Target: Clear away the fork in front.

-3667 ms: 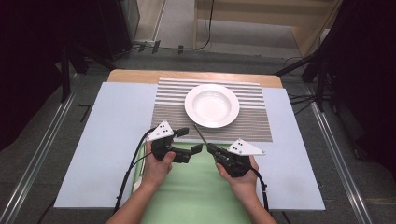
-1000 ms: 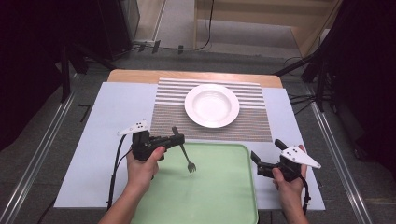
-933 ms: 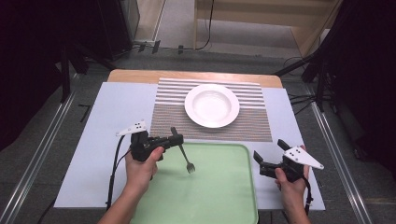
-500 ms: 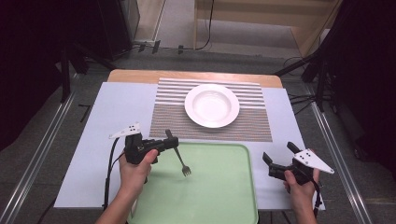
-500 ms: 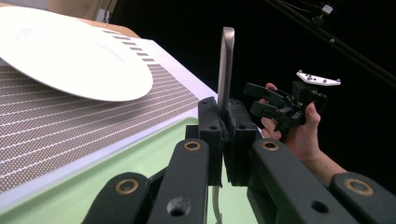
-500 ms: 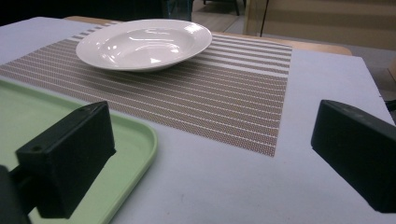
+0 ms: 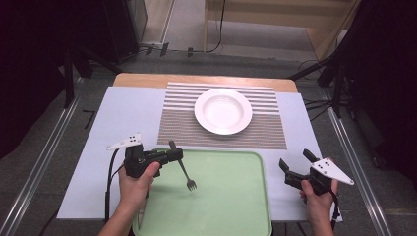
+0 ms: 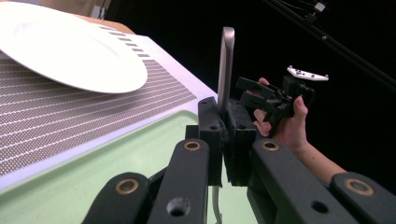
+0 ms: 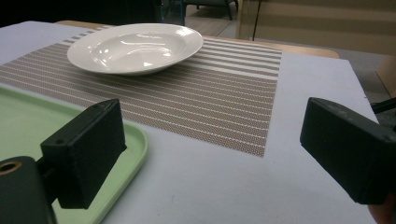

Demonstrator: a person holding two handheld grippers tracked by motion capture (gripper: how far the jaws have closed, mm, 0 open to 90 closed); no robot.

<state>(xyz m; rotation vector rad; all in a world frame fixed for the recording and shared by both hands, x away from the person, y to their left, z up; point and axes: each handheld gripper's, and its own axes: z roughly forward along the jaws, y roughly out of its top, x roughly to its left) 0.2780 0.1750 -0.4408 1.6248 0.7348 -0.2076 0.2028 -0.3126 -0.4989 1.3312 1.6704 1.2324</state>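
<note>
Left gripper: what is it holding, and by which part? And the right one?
The left gripper is shut on the fork, gripping its handle with tines hanging down over the tray. The right gripper is open, holding nothing.

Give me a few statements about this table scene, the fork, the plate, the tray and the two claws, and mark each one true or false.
1. The left claw is shut on the fork. True.
2. The fork lies flat on the plate. False: it is held over the green tray, tines down.
3. The right claw is open and holds nothing. True.
4. The plate sits on the tray. False: it sits on the striped mat.
5. The right claw is over the tray. False: it is off the tray's right edge, above the light table cover.
</note>
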